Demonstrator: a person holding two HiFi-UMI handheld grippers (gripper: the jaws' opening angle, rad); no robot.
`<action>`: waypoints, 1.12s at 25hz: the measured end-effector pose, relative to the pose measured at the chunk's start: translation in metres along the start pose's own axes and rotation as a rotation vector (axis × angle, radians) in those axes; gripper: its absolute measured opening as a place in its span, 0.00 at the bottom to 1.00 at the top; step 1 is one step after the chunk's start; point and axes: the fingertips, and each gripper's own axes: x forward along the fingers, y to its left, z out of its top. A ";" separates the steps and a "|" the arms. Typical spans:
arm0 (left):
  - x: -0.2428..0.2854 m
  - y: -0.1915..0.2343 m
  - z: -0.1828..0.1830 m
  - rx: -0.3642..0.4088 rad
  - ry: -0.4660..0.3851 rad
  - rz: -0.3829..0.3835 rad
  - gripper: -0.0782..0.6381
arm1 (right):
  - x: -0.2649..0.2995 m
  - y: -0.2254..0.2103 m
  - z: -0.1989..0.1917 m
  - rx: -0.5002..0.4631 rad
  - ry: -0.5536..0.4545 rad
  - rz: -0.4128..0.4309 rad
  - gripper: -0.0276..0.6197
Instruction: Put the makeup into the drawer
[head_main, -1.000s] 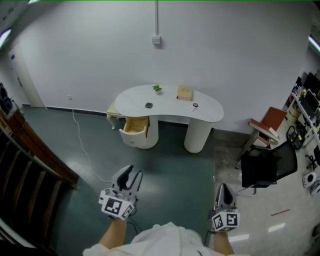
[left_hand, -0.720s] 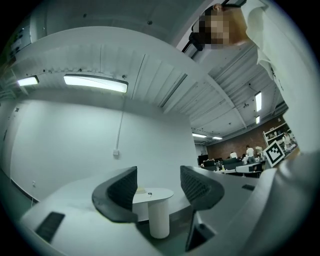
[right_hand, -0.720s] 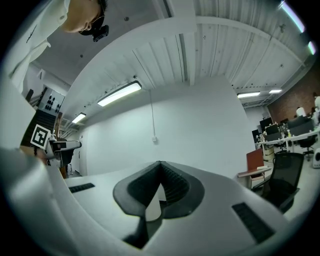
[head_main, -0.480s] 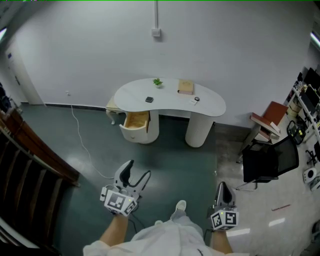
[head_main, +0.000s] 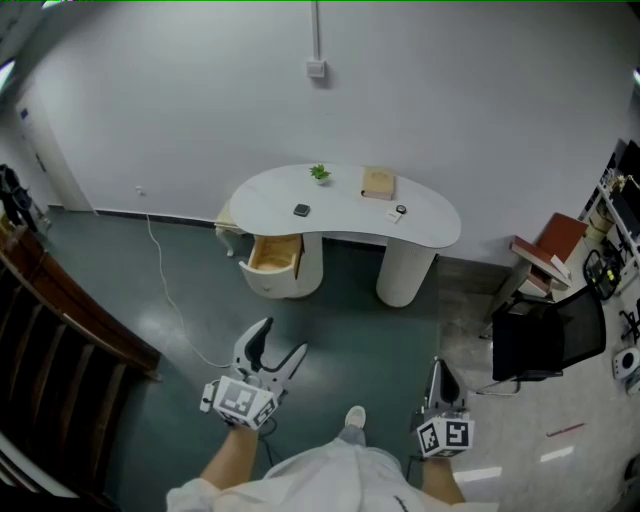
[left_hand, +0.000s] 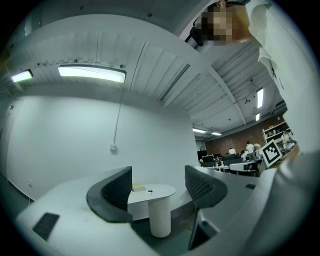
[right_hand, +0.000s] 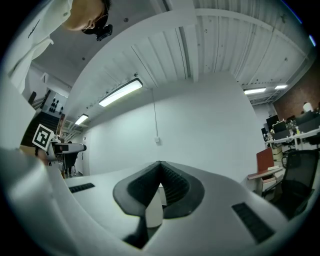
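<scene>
Recording a white kidney-shaped table (head_main: 270, 200) standing against a plain white wall (head_main: 200, 100), on two round pedestals over a dark teal floor (head_main: 340, 320). Noting a drawer (head_main: 272, 254) standing pulled open at the table's left pedestal, showing a pale wooden inside. Finding the makeup lying on the table top: a small dark case (head_main: 302, 210) near the middle and a small round piece (head_main: 400, 210) toward the table's right end. Logging a little green plant (head_main: 320, 173) and a tan box (head_main: 378, 183) along the table's back edge. Spotting a wall socket (head_main: 317, 69) high above the table, a white cable (head_main: 165, 290) trailing over the floor to the table's left, and a black chair (head_main: 545, 335) to its right. Finding both grippers well short of the table. Showing left gripper (head_main: 280, 340) jaws spread wide, having just been opening, with nothing between them. Showing right gripper (head_main: 438, 368) jaws pressed together, gripping nothing.
</scene>
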 end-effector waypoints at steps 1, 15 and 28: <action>0.011 0.004 0.000 -0.003 0.001 0.002 0.56 | 0.010 -0.004 -0.001 0.003 -0.001 0.005 0.07; 0.159 0.026 -0.004 0.017 -0.003 0.011 0.56 | 0.146 -0.064 0.008 0.001 -0.003 0.107 0.07; 0.199 0.050 -0.029 -0.039 0.029 0.035 0.56 | 0.204 -0.059 -0.022 0.053 0.042 0.189 0.07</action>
